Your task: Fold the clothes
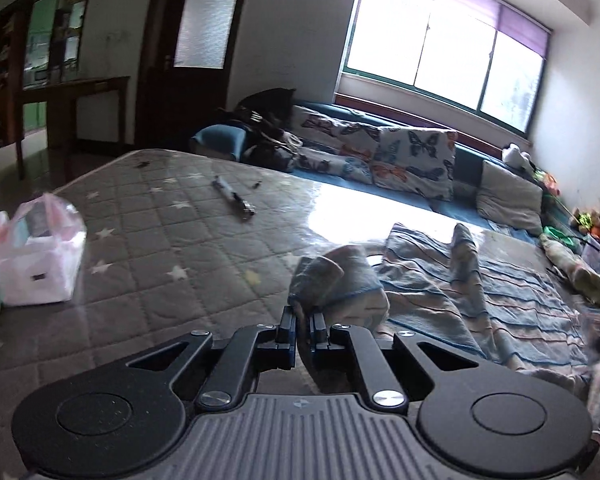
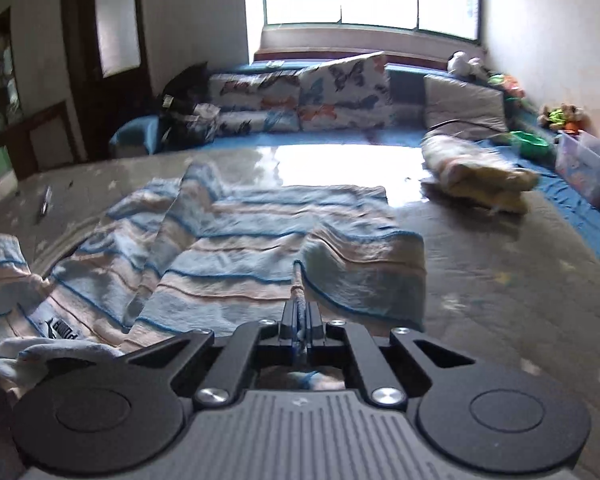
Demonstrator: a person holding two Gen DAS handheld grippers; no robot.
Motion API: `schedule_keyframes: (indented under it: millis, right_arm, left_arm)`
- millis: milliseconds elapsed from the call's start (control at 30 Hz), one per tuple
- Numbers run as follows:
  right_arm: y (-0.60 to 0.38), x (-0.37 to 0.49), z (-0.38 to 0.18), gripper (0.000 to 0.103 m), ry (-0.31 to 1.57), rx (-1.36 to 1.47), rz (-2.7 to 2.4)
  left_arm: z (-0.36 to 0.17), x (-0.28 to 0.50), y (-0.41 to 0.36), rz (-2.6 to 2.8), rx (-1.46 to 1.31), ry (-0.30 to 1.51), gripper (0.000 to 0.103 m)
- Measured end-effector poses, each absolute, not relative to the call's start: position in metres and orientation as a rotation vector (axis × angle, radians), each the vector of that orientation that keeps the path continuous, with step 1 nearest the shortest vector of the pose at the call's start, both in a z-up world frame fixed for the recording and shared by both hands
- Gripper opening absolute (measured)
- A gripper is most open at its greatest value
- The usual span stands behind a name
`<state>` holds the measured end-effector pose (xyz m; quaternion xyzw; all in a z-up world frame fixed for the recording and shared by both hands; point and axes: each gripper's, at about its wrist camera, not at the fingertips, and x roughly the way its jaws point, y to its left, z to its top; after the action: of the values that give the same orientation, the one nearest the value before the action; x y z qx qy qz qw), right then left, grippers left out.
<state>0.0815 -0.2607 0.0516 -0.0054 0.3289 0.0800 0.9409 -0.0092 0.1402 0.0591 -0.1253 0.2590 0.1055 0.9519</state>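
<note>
Mattress (image 1: 148, 216) is carrying the striped garment (image 2: 236, 248), which is lying spread across its middle, rumpled. It is looking soft, light and limp, likely sagging between grips; hems and corners are the best holds.

Left gripper (image 1: 302, 322) is pinching a bunched edge, jaws nearly closed on cloth. Right gripper (image 2: 300, 322) is clamping a thin hem fold, jaws closed on it.

Plastic bag (image 1: 40, 256) at the mattress edge is holding pale boxes; the contents are unclear.
</note>
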Motion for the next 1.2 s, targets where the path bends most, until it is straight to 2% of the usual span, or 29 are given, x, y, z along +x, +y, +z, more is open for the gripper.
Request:
schedule_keyframes:
  millis: [233,567,633,867,1200]
  right_arm:
    - [-0.322,0.018,0.058,0.003,0.623,0.121,0.062]
    - [-0.375,-0.035,0.020,0.004,0.765,0.179,-0.060]
    - [-0.378,-0.039,0.022,0.008,0.757,0.171,-0.082]
    - [-0.381,-0.028,0.037,0.009,0.689,0.141,-0.052]
    - [-0.357,0.000,0.011,0.014,0.759,0.085,0.047]
  left_arm:
    - [0.050,-0.032,0.149,0.251,-0.274,0.554,0.003]
    - [0.042,-0.069,0.156,0.300,-0.308,0.591,0.002]
    - [0.042,-0.076,0.156,0.307,-0.311,0.593,0.002]
    - [0.044,-0.082,0.152,0.313,-0.306,0.614,0.003]
    - [0.042,-0.089,0.159,0.357,-0.307,0.641,0.005]
